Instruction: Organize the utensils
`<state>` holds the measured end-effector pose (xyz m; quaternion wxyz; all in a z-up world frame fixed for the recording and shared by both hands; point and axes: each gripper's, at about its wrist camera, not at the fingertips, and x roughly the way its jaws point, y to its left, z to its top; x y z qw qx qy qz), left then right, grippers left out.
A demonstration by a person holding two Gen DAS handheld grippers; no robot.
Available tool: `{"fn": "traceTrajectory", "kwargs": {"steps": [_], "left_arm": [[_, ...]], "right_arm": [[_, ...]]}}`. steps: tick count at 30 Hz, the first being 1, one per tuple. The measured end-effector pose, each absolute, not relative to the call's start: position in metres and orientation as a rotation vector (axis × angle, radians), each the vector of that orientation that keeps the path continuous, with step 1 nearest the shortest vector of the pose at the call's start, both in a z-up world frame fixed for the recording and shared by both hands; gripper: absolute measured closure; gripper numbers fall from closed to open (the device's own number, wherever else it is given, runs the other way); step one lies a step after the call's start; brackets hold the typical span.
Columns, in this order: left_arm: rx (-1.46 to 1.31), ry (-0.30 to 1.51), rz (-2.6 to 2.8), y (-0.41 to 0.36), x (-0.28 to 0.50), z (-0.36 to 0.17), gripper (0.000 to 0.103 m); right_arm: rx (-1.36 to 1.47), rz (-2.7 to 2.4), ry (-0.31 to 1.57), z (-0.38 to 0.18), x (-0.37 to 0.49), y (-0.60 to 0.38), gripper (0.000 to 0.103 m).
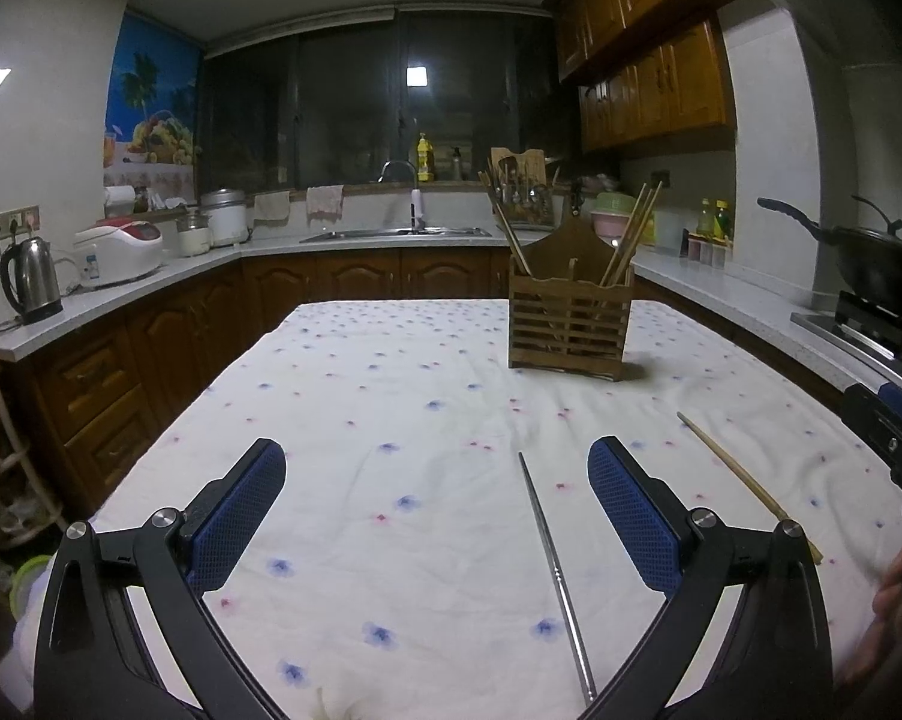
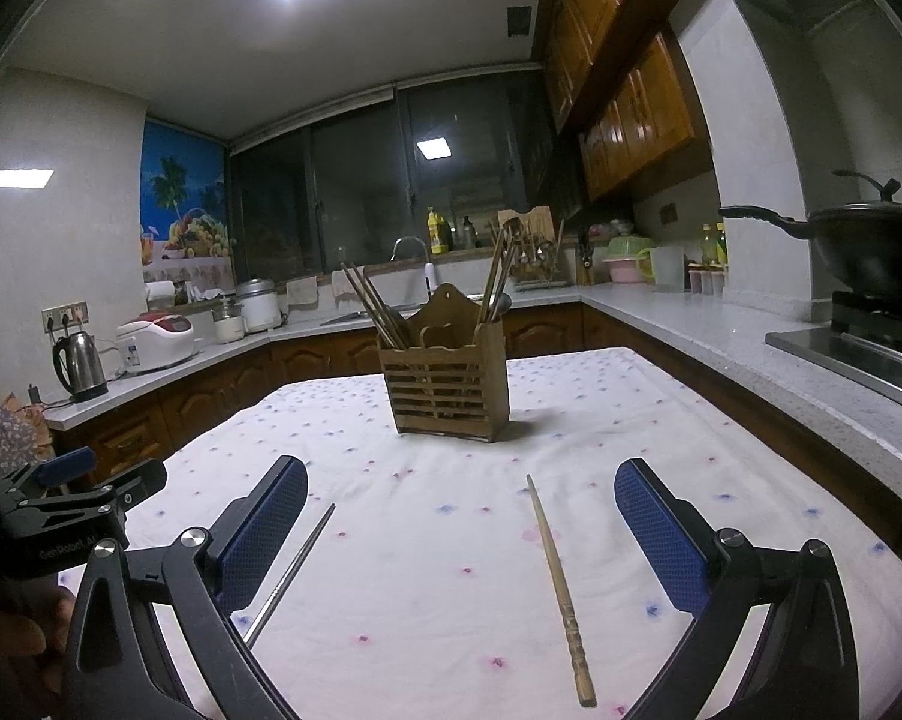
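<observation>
A wooden slatted utensil holder (image 1: 568,324) stands at the far side of the table and holds several chopsticks; it also shows in the right wrist view (image 2: 448,387). A metal chopstick (image 1: 556,576) lies on the cloth between my left gripper's fingers, nearer the right one; in the right wrist view it (image 2: 295,570) lies by the left finger. A wooden chopstick (image 2: 562,591) lies between my right gripper's fingers; it also shows in the left wrist view (image 1: 745,483). My left gripper (image 1: 436,516) is open and empty. My right gripper (image 2: 460,540) is open and empty.
The table has a white floral cloth (image 1: 391,396). Kitchen counters surround it: a kettle (image 1: 28,279) and rice cooker (image 1: 121,252) at left, a sink (image 1: 397,233) at the back, a wok on the stove (image 2: 871,252) at right. The left gripper's body (image 2: 61,504) is at left.
</observation>
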<state>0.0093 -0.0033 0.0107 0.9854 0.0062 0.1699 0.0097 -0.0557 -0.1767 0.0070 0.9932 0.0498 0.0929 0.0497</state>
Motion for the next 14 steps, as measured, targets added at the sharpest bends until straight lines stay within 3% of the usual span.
{"fn": "traceTrajectory", "kwargs": {"steps": [14], "left_arm": [[0.002,0.367,-0.003,0.000,0.021,0.012,0.000]], "right_arm": [[0.101,0.096,0.218,0.006,-0.056,-0.168,0.000]]}}
